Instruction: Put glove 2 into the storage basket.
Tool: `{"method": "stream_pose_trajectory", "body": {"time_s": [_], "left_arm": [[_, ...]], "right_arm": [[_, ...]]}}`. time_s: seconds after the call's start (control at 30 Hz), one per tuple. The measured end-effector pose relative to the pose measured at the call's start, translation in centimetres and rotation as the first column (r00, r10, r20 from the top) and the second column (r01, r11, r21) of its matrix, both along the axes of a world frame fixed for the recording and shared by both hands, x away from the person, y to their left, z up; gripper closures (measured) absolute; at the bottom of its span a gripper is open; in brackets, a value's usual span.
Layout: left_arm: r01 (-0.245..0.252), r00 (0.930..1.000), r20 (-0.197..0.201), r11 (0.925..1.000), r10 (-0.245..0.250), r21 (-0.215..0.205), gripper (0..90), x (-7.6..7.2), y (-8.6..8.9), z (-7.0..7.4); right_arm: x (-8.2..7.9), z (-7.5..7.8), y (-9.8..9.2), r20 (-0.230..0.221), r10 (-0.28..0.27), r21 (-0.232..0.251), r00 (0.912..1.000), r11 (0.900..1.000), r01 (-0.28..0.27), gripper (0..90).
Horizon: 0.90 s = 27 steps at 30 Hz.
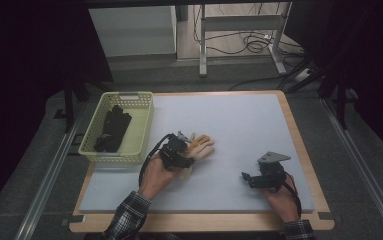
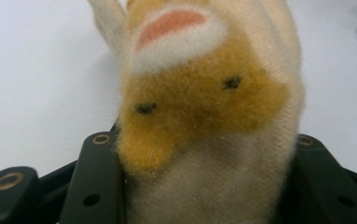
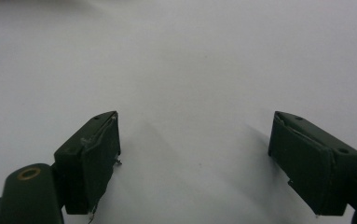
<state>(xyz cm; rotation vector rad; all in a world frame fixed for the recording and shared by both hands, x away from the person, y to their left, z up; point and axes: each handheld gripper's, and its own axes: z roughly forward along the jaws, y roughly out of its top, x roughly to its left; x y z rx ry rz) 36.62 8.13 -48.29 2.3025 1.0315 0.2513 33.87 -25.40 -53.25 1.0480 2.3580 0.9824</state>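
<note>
Left gripper (image 1: pixel 191 150), high view: clamped on plush toy (image 1: pixel 201 145), just right of the yellow basket (image 1: pixel 138 131) holding dark items (image 1: pixel 112 129). Right gripper (image 1: pixel 246 177): well right of the basket, on the white mat (image 1: pixel 239 120).
Left gripper view: toy (image 2: pixel 204 107) pinched between both jaws.
Right gripper view: jaws wide apart, nothing between them.
Progress, judged: toy grasped; carry to the basket remains.

No readable text showing anywhere, no labels, no brand marks, no numbers, no signs appearing on anything in these three views
</note>
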Motion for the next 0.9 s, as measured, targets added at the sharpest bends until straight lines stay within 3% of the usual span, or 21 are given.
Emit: {"method": "stream_pose_trajectory", "body": {"time_s": [0.47, 0.9], "left_arm": [[-0.063, 0.9975, 0.030, 0.9980, 0.063, 0.005, 51.3, 1.6, 2.6, 3.8], [-0.167, 0.9844, 0.056, 0.9860, 0.166, 0.003, 51.1, 3.2, 6.8, 6.3]], "right_arm": [[0.0, 0.0, 0.0, 0.003, 0.002, -0.001, 1.0000, 1.000, -0.002, 16.3], [0.0, 0.0, 0.0, 0.002, 0.002, -0.001, 1.0000, 1.000, -0.002, 16.3]]}}
